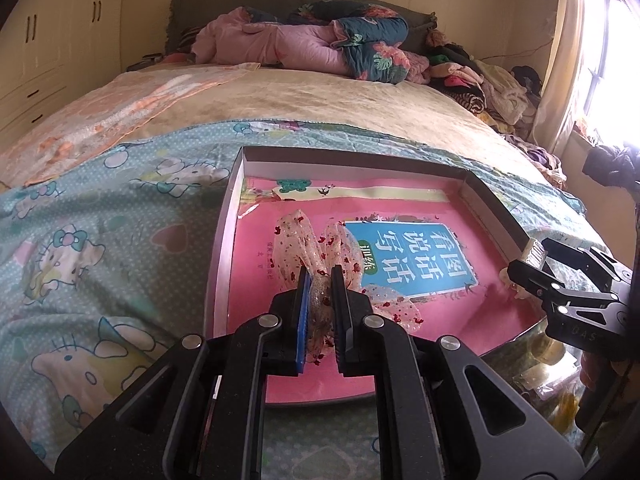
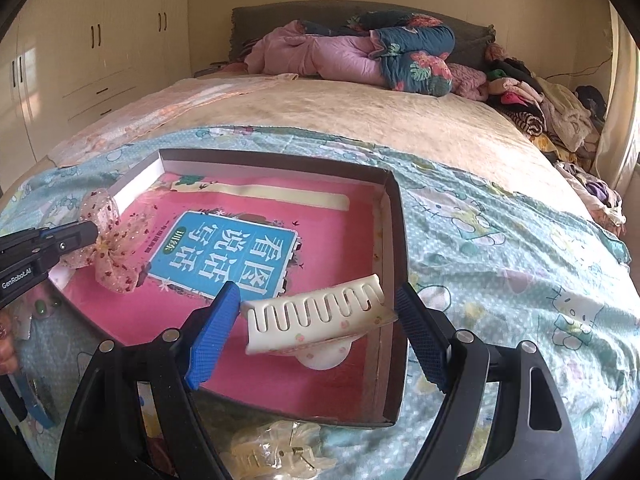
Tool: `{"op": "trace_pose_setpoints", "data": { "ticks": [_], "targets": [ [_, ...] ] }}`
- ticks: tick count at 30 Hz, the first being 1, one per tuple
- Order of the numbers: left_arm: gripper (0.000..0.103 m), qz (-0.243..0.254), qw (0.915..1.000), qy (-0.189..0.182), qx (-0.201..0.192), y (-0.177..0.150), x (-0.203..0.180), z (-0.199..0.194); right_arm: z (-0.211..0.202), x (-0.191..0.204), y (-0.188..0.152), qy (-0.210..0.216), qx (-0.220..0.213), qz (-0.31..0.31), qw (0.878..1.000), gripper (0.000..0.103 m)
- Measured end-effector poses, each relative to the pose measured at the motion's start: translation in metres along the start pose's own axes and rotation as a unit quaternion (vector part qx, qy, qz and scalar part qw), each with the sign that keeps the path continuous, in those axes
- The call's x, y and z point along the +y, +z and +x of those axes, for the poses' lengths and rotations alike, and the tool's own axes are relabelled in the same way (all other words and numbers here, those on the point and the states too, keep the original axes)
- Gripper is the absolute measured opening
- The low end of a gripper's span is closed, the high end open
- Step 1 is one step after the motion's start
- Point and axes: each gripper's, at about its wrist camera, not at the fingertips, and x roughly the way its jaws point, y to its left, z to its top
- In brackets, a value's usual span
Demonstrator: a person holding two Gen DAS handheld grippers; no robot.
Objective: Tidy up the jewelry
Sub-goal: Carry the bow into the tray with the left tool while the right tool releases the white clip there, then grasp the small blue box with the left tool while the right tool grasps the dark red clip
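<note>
Left tongs (image 1: 320, 280) tipped down over the box (image 1: 224, 240) on the bed (image 1: 320, 104), pinched tight on a spotty bow (image 1: 320, 240) — right tongs (image 2: 316, 312) tipped down too, spread wide, squeezing a white hair clip (image 2: 316, 316) above the box's near corner.

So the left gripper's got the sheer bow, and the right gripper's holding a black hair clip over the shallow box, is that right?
Not quite: the hair clip between the right gripper fingers is white, as the right wrist view shows. The left gripper does hold the sheer bow, and both hang over the shallow box.
</note>
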Motion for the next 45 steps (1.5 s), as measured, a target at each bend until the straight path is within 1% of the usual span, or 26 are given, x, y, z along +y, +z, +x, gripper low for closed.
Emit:
{"op": "trace_pose_setpoints", "data": {
  "ticks": [4,12,14,16,19,23,25,29,31,33,35,37,40,41,43,45],
  "targets": [
    [0.005,0.003,1.0000,0.002,-0.001,0.000,0.000,0.002,0.005,-0.004,-0.001,0.001,0.011,0.006,1.000,0.078],
    [0.006,0.008,1.0000,0.000,0.000,-0.002,-0.003,0.002,0.002,-0.007,-0.003,0.007,0.005,0.014,1.000,0.078],
    [0.006,0.009,1.0000,-0.001,-0.002,-0.001,-0.004,0.000,-0.002,-0.008,-0.004,0.008,-0.002,0.018,1.000,0.078],
    [0.006,0.012,0.9999,0.000,-0.005,-0.001,-0.005,-0.003,-0.007,-0.010,-0.004,0.011,-0.007,0.020,1.000,0.082],
    [0.007,0.012,0.9999,0.000,-0.011,-0.001,-0.008,-0.008,-0.015,-0.010,-0.005,0.006,-0.016,0.022,1.000,0.083],
    [0.009,0.015,0.9997,0.000,-0.020,-0.002,-0.011,-0.015,-0.031,-0.010,-0.009,-0.001,-0.033,0.021,0.999,0.087],
    [0.017,0.015,0.9996,-0.001,-0.025,-0.002,-0.011,-0.020,-0.038,-0.008,-0.012,-0.005,-0.040,0.019,0.999,0.088],
    [0.025,0.013,0.9993,-0.002,-0.035,-0.006,-0.013,-0.032,-0.054,-0.006,-0.019,-0.006,-0.055,0.023,0.998,0.091],
    [0.033,0.014,0.9990,-0.001,-0.043,-0.008,-0.014,-0.038,-0.061,-0.004,-0.023,-0.006,-0.060,0.024,0.998,0.092],
    [0.037,0.015,0.9987,-0.002,-0.048,-0.009,-0.016,-0.044,-0.069,-0.004,-0.027,-0.005,-0.065,0.027,0.998,0.093],
    [0.043,0.018,0.9982,-0.001,-0.057,-0.011,-0.018,-0.052,-0.074,-0.002,-0.030,-0.007,-0.067,0.028,0.997,0.094],
    [0.052,0.022,0.9976,-0.002,-0.066,-0.013,-0.019,-0.059,-0.080,-0.001,-0.034,-0.009,-0.072,0.027,0.997,0.094],
    [0.062,0.026,0.9967,-0.004,-0.077,-0.016,-0.022,-0.070,-0.089,0.002,-0.039,-0.009,-0.076,0.024,0.997,0.095],
    [0.063,0.027,0.9964,-0.004,-0.080,-0.018,-0.022,-0.073,-0.092,0.003,-0.041,-0.008,-0.076,0.024,0.997,0.095],
    [0.071,0.028,0.9958,-0.004,-0.087,-0.021,-0.023,-0.080,-0.099,0.005,-0.044,-0.008,-0.079,0.023,0.997,0.095],
    [0.075,0.027,0.9953,-0.004,-0.093,-0.025,-0.023,-0.086,-0.106,0.009,-0.048,-0.007,-0.083,0.018,0.996,0.095]
  ]
}}
